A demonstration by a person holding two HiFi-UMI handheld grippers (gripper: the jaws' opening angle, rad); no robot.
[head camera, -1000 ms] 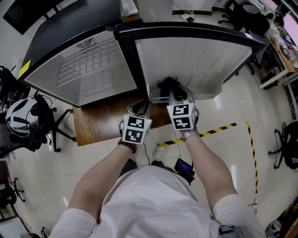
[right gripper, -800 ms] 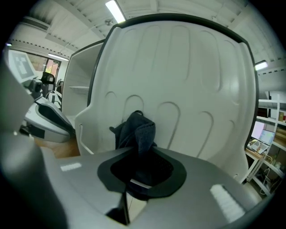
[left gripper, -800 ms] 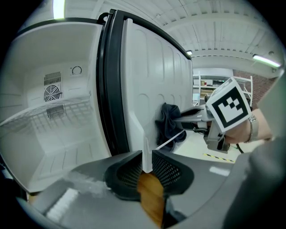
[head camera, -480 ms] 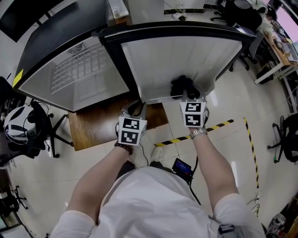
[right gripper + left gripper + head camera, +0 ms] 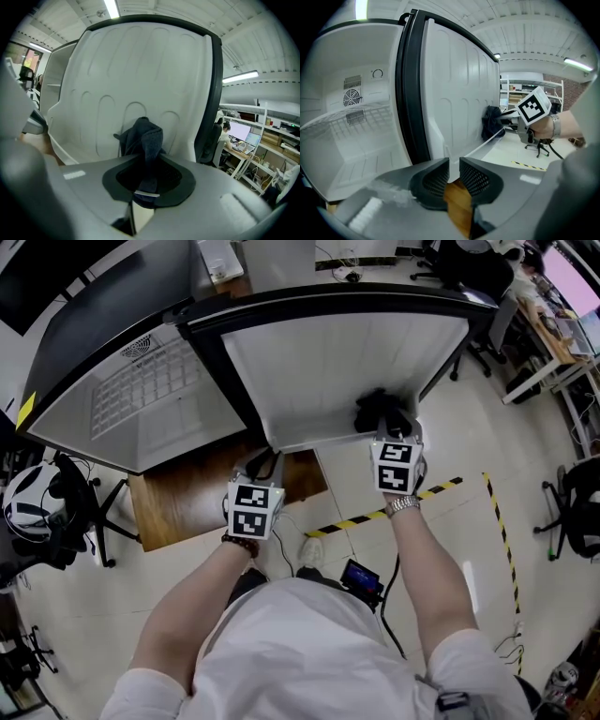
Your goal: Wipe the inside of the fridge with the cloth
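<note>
Right gripper (image 5: 387, 434), jaws closed on the dark cloth (image 5: 377, 409), presses it against the inner panel of the open fridge door (image 5: 319, 371), further right than a second ago. Left gripper (image 5: 454, 171), jaws narrowly apart and empty, has stayed in place.

One fridge (image 5: 150, 399) stands with its one fridge door (image 5: 337, 371) swung open. One dark cloth (image 5: 380, 412) sits against the door's inner liner. Two grippers are at the door's lower edge, the left gripper (image 5: 453, 171) and the right gripper (image 5: 146, 180). They carry two marker cubes, the left marker cube (image 5: 251, 510) and the right marker cube (image 5: 397, 466). One wooden board (image 5: 197, 502) lies below the door's hinge side. Two black-and-yellow tape strips mark the floor below and right of the door, a slanting strip (image 5: 441, 489) and a long strip (image 5: 506, 549). One white helmet (image 5: 28, 502) lies far left of the door.
</note>
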